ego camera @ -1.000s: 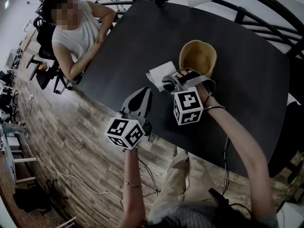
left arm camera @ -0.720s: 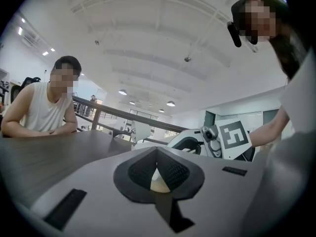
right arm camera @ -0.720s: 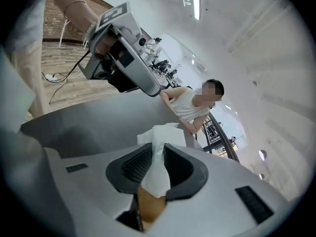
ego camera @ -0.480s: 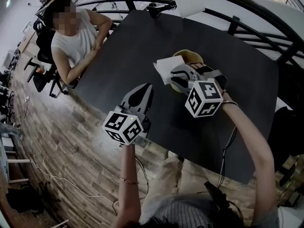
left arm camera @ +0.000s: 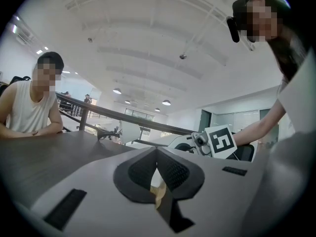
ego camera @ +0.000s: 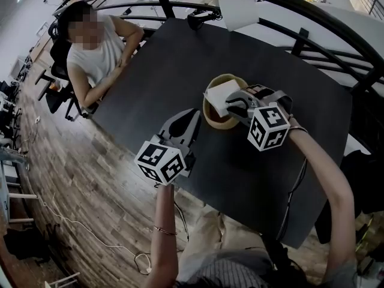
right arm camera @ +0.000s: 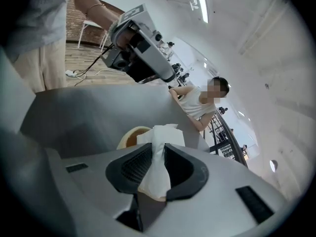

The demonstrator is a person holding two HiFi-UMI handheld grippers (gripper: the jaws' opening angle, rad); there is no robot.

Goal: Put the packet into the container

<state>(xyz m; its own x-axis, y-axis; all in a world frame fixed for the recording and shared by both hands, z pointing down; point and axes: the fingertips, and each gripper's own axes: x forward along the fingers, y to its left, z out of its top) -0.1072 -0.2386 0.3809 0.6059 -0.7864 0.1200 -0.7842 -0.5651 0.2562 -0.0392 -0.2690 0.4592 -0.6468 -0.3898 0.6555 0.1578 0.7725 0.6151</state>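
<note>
A tan round container (ego camera: pixel 211 117) stands on the dark table (ego camera: pixel 174 59). My right gripper (ego camera: pixel 233 104) is shut on a white packet (ego camera: pixel 222 95) and holds it just over the container's opening. In the right gripper view the packet (right arm camera: pixel 163 135) sticks out between the pads, with the container's rim (right arm camera: pixel 127 136) below and behind it. My left gripper (ego camera: pixel 194 114) hovers over the table to the left of the container, its jaws shut with nothing in them; in its own view the left gripper's (left arm camera: pixel 157 151) tips meet.
A person in a white sleeveless top (ego camera: pixel 96 47) sits at the table's far left corner, arms on the edge. A black object (ego camera: pixel 201 18) and a white sheet (ego camera: pixel 240 9) lie at the far edge by the railing. Wooden floor (ego camera: pixel 72 179) lies below the near-left edge.
My right gripper has carried the packet from beside the container to over its opening. My left gripper has drifted nearer the container, still shut.
</note>
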